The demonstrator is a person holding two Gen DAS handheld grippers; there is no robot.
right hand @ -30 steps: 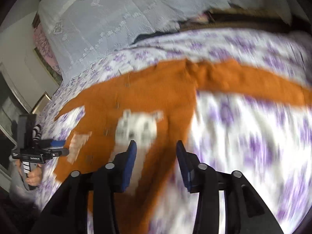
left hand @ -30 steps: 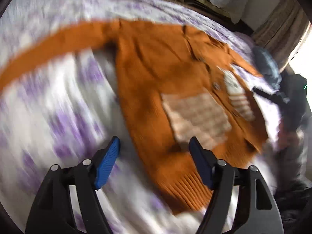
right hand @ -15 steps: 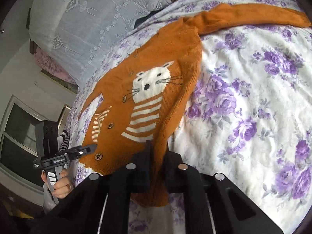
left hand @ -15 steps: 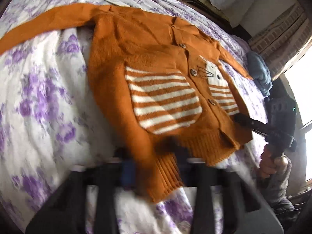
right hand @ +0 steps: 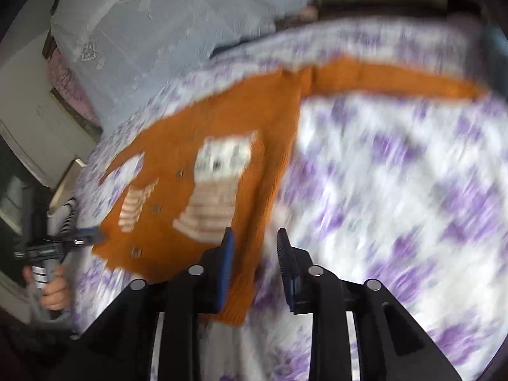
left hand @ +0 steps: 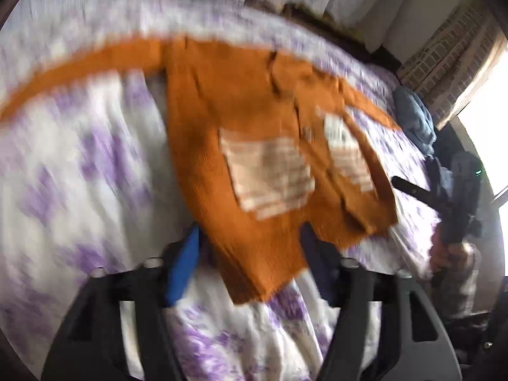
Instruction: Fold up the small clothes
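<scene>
An orange knit cardigan (left hand: pixel 222 127) with a white striped cat on its front lies spread face up on the purple-flowered bedspread (left hand: pixel 79 174), sleeves stretched out sideways. Both views are motion-blurred. My left gripper (left hand: pixel 250 238) has its jaws opening, and one bottom hem corner lies loose between its blue pads (left hand: pixel 182 270). My right gripper (right hand: pixel 254 233) is also opening, over the other hem corner of the cardigan (right hand: pixel 177 133), with the knit edge beside its left pad and not pinched. Each view shows the other gripper, held by a hand, at the bed's side.
A blue cloth (left hand: pixel 412 120) lies at the far right edge of the bed near a bright window. A pale lace cover (right hand: pixel 158 31) drapes the head end. The flowered bedspread (right hand: pixel 397 190) stretches bare to the right of the cardigan.
Half a second ago both grippers were shut on the cardigan's hem corners. Both have since opened, let go of the hem and drawn back a little.
</scene>
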